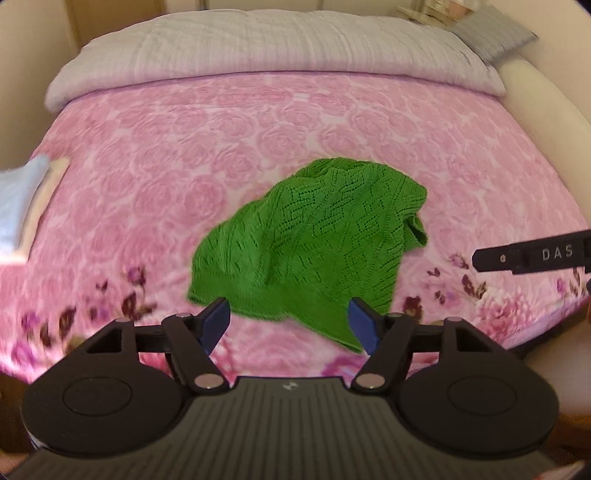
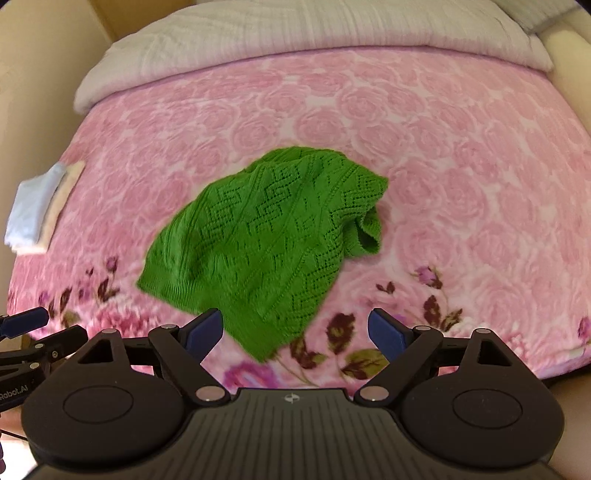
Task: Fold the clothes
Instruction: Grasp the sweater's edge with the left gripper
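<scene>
A green knitted garment (image 1: pixel 306 243) lies crumpled in a heap on the pink rose-patterned bedspread (image 1: pixel 221 140); it also shows in the right wrist view (image 2: pixel 258 236). My left gripper (image 1: pixel 288 321) is open and empty, hovering just short of the garment's near edge. My right gripper (image 2: pixel 295 332) is open and empty, above the garment's near corner. The right gripper's side shows at the right edge of the left wrist view (image 1: pixel 532 256). The left gripper's blue finger (image 2: pixel 26 321) shows at the left edge of the right wrist view.
A folded light-blue and cream stack of clothes (image 1: pixel 22 206) sits at the bed's left edge, also in the right wrist view (image 2: pixel 40 206). A grey-white duvet (image 1: pixel 258 44) lies folded across the far end. A grey pillow (image 1: pixel 495 35) is at the far right.
</scene>
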The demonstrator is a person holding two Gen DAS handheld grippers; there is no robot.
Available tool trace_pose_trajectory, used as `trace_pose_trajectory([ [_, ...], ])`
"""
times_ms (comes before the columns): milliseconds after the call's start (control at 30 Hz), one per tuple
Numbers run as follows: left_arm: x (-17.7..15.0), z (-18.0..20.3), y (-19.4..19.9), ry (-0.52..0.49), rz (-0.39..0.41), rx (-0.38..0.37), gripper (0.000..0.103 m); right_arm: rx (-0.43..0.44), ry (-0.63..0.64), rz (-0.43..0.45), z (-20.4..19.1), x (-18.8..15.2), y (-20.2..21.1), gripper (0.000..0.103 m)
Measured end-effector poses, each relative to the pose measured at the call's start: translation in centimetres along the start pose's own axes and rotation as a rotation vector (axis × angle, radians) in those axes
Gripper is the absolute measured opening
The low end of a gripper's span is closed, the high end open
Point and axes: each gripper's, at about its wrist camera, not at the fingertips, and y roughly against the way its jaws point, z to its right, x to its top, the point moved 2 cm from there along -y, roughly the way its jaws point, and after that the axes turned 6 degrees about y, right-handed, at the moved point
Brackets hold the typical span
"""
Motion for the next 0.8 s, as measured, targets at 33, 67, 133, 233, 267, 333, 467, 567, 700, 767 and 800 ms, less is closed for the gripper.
trace_pose_trajectory([
  [33, 0.4, -0.4, -0.6, -0.024, -0.006, -0.009, 0.067, -0.009, -0.023, -0.003, -0.1, 0.0, -0.5, 0.088],
  [67, 0.4, -0.6, -1.3, -0.054, -0.015, -0.019, 0.067, -0.019, -0.048, -0.008, 0.0, -0.1, -1.0, 0.088],
  [133, 0.2, -0.7, -2.9, -0.105, -0.040, -0.037, 0.067, -0.042, -0.106, -0.024, 0.4, -0.8, -2.2, 0.088],
  [233, -0.7, -0.6, -5.6, -0.175, -0.088, -0.060, 0.067, -0.074, -0.190, -0.064, 1.6, -2.8, -4.1, 0.088],
  [267, -1.2, -0.4, -6.5, -0.193, -0.109, -0.069, 0.067, -0.083, -0.215, -0.077, 2.2, -3.6, -4.5, 0.088],
  [333, -2.4, 0.0, -8.1, -0.225, -0.143, -0.091, 0.067, -0.103, -0.263, -0.101, 3.3, -5.2, -5.3, 0.088],
  [467, -5.0, 1.7, -11.4, -0.292, -0.191, -0.128, 0.067, -0.129, -0.347, -0.140, 5.8, -7.7, -6.9, 0.088],
  [567, -6.5, 3.2, -13.7, -0.345, -0.209, -0.144, 0.067, -0.132, -0.402, -0.145, 7.5, -9.1, -8.2, 0.088],
  [700, -7.9, 5.8, -16.8, -0.435, -0.193, -0.152, 0.067, -0.133, -0.444, -0.155, 9.5, -10.3, -10.5, 0.088],
  [767, -8.4, 7.2, -18.1, -0.487, -0.182, -0.148, 0.067, -0.133, -0.455, -0.156, 10.4, -10.7, -11.3, 0.088],
  [800, -8.8, 7.9, -18.8, -0.515, -0.178, -0.138, 0.067, -0.131, -0.458, -0.155, 10.9, -10.9, -11.8, 0.088],
])
